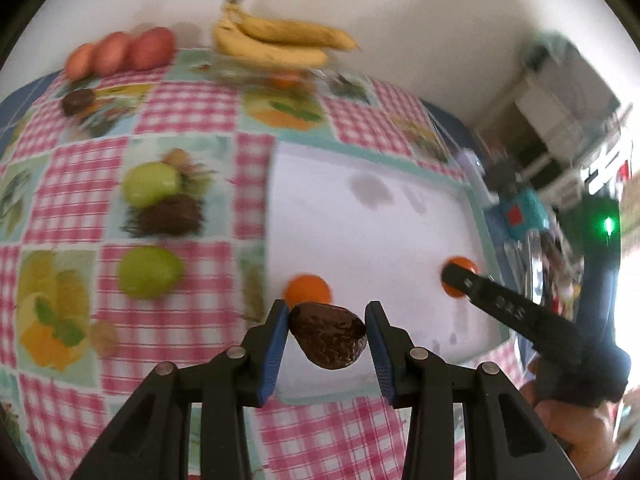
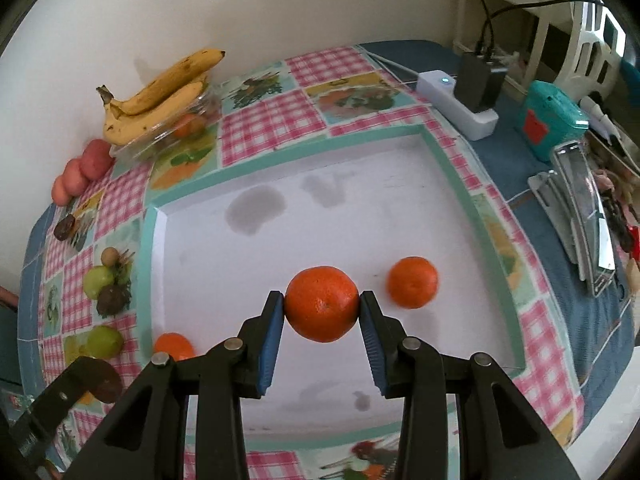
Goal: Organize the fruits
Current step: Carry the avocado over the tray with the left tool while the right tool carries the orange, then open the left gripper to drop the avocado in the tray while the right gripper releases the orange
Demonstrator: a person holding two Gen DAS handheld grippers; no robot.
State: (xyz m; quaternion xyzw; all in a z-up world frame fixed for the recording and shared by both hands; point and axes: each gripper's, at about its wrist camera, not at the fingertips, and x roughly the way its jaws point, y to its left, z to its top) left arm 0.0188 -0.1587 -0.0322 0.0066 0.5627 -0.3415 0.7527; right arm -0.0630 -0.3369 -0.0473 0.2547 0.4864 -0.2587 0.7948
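Observation:
My left gripper (image 1: 327, 334) is shut on a dark brown wrinkled fruit (image 1: 329, 340), held above the near left part of the white tray (image 1: 360, 216). An orange (image 1: 307, 289) lies on the tray just beyond it. My right gripper (image 2: 322, 314) is shut on an orange (image 2: 322, 304) above the tray (image 2: 440, 208); it shows in the left wrist view (image 1: 460, 276) at the tray's right side. A second orange (image 2: 413, 282) lies on the tray to the right, a third orange (image 2: 174, 346) near the tray's left edge.
On the checked cloth left of the tray lie two green fruits (image 1: 150, 272), a dark spiky fruit (image 1: 170, 216) and another dark fruit (image 1: 78, 101). Bananas (image 2: 160, 96) top a clear container by the wall, beside red fruits (image 2: 82, 170). A power strip (image 2: 456, 104) and teal box (image 2: 554, 120) stand right.

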